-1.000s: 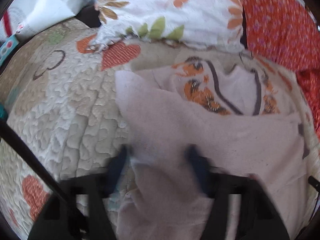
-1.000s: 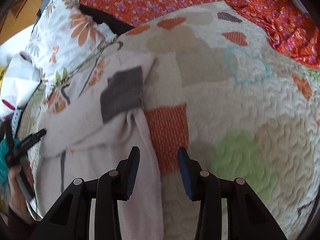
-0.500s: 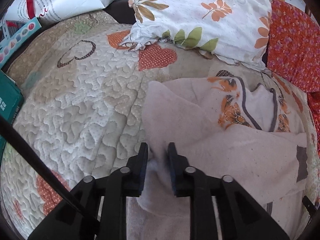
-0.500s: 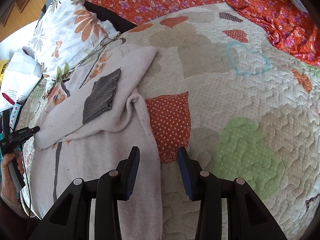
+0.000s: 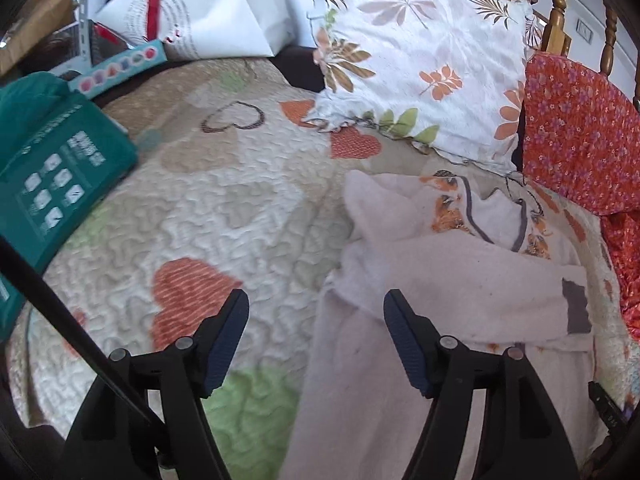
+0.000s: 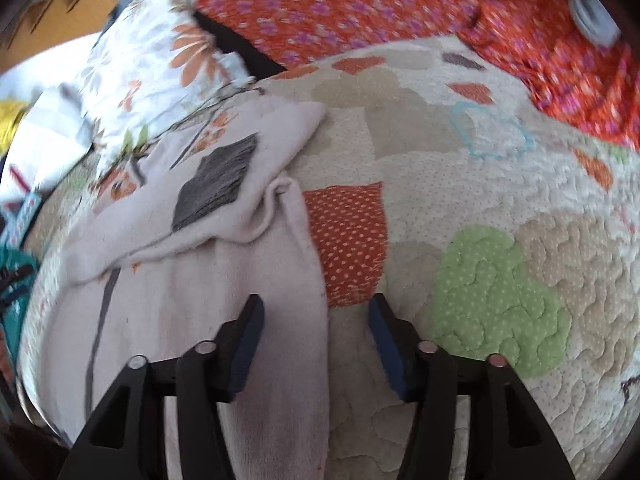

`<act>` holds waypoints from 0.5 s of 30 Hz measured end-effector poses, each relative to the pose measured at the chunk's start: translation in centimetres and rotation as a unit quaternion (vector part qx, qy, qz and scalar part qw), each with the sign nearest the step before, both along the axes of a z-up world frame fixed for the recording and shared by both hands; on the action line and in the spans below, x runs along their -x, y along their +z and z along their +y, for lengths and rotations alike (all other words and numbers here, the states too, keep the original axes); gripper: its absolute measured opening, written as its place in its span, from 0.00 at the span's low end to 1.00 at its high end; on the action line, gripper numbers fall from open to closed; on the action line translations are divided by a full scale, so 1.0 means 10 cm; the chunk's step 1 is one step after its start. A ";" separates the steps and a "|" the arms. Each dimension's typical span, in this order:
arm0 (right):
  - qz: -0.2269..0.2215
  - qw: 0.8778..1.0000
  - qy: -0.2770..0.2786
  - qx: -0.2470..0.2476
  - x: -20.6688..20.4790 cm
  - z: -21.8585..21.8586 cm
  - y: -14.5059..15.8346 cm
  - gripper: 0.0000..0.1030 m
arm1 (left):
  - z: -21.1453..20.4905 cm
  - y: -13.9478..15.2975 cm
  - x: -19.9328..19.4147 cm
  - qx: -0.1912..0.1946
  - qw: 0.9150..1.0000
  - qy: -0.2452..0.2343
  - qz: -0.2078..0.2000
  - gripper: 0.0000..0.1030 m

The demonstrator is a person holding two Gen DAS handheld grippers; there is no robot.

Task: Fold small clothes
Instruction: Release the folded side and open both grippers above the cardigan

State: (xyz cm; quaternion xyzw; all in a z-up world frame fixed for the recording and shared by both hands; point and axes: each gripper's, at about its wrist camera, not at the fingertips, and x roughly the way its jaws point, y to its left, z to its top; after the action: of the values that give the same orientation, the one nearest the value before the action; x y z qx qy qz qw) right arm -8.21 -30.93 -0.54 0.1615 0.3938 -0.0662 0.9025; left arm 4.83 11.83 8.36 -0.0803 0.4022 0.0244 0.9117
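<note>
A small pale pink garment (image 5: 460, 280) with grey trim and orange prints lies on a quilted bedspread (image 5: 224, 216); one sleeve with a grey cuff (image 5: 576, 306) is folded across its body. My left gripper (image 5: 316, 332) is open and empty, hovering over the garment's left edge. In the right wrist view the same garment (image 6: 192, 280) lies left of centre, its grey cuff (image 6: 216, 192) on top. My right gripper (image 6: 316, 332) is open and empty, straddling the garment's right edge.
A floral pillow (image 5: 420, 64) and orange flowered fabric (image 5: 576, 140) lie beyond the garment. A teal box (image 5: 52, 172), a white paper bag (image 5: 200, 12) and a wooden bedpost (image 5: 558, 4) are at the back left and back. The quilt (image 6: 500, 240) extends right.
My left gripper was shut on the sleeve fold, then opened, let it go and pulled back left. My right gripper stayed open and moved slightly forward along the garment's edge.
</note>
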 end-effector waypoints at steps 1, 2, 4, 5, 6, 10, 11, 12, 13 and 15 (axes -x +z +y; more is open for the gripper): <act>-0.001 1.000 0.008 0.012 0.01 0.04 -0.01 0.65 | 0.02 0.00 0.09 -0.003 1.000 0.000 -0.004 0.73; -0.001 1.000 0.011 0.023 0.02 0.07 -0.01 0.66 | 0.04 -0.01 0.15 -0.006 1.000 0.001 -0.004 0.75; 0.001 0.999 0.017 0.038 0.04 0.12 -0.02 0.67 | 0.07 -0.08 0.29 -0.005 1.000 0.000 0.013 0.75; 0.003 0.999 0.019 0.039 0.05 0.13 -0.02 0.68 | 0.08 -0.14 0.35 -0.002 1.000 -0.002 0.030 0.75; 0.005 0.999 0.020 0.035 0.07 0.12 -0.01 0.68 | 0.09 -0.18 0.39 0.000 0.999 -0.004 0.040 0.75; 0.000 1.000 0.018 0.005 0.13 0.05 -0.01 0.68 | 0.06 -0.37 0.57 0.004 0.997 -0.008 0.071 0.75; -0.001 1.000 0.016 -0.005 0.14 0.02 -0.01 0.68 | 0.04 -0.41 0.62 0.006 0.997 -0.011 0.075 0.75; -0.003 1.000 0.012 -0.016 0.17 0.00 0.00 0.68 | 0.02 -0.44 0.66 0.009 0.997 -0.015 0.079 0.75; -0.006 1.000 0.009 -0.023 0.18 -0.02 0.01 0.68 | -0.01 -0.47 0.69 0.011 0.996 -0.018 0.083 0.75; -0.012 0.999 0.002 -0.036 0.23 -0.05 0.01 0.67 | -0.07 -0.54 0.75 0.015 0.995 -0.028 0.095 0.75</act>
State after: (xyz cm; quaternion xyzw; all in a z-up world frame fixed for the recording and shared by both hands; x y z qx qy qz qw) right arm -10.48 -31.46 -0.47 0.1936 0.3855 -0.0488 0.9009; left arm -2.62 11.15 2.94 -0.0801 0.4894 0.0003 0.8683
